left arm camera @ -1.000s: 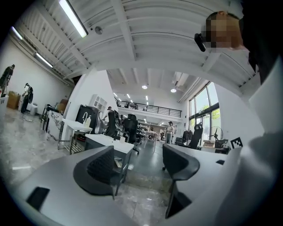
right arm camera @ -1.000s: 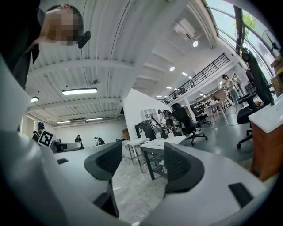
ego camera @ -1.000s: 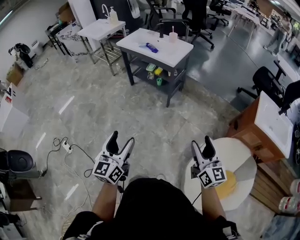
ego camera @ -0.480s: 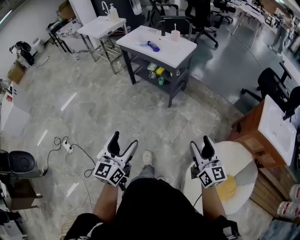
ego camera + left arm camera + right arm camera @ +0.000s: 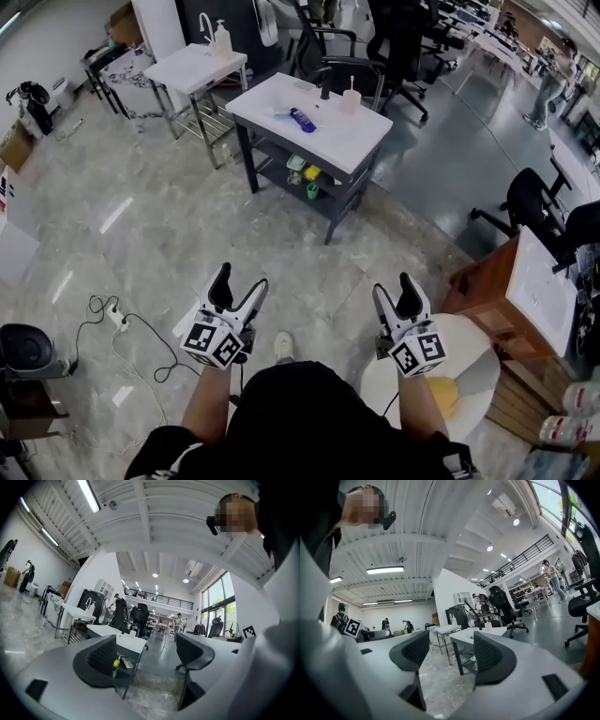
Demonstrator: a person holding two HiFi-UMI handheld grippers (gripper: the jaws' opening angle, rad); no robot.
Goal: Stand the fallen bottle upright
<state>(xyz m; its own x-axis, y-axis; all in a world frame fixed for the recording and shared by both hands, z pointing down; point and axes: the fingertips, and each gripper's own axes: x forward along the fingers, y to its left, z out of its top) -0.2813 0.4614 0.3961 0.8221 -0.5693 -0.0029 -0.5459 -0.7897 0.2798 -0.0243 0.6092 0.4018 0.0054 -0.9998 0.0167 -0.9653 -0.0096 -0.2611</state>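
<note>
The fallen bottle (image 5: 302,94), blue, lies on its side on the white top of a dark-framed table (image 5: 356,129) across the floor. A pale cup (image 5: 351,97) and a small dark bottle (image 5: 323,91) stand behind it. My left gripper (image 5: 241,279) is held level far short of the table; its jaws have just been opening and stand wide, with nothing between them. My right gripper (image 5: 394,285) is level beside it, open and empty. The left gripper view (image 5: 145,656) and the right gripper view (image 5: 450,653) both look towards that table (image 5: 465,633).
A second white table (image 5: 192,67) with a pump bottle (image 5: 223,37) stands at the left. Office chairs (image 5: 342,56) are behind the tables. A power strip and cable (image 5: 117,317) lie on the floor. A round white table (image 5: 478,352) and a wooden sink cabinet (image 5: 520,281) are at my right.
The whole view has advanced towards the table, which now sits lower and nearer. Both grippers travelled along with it. The left jaws have spread a little wider.
</note>
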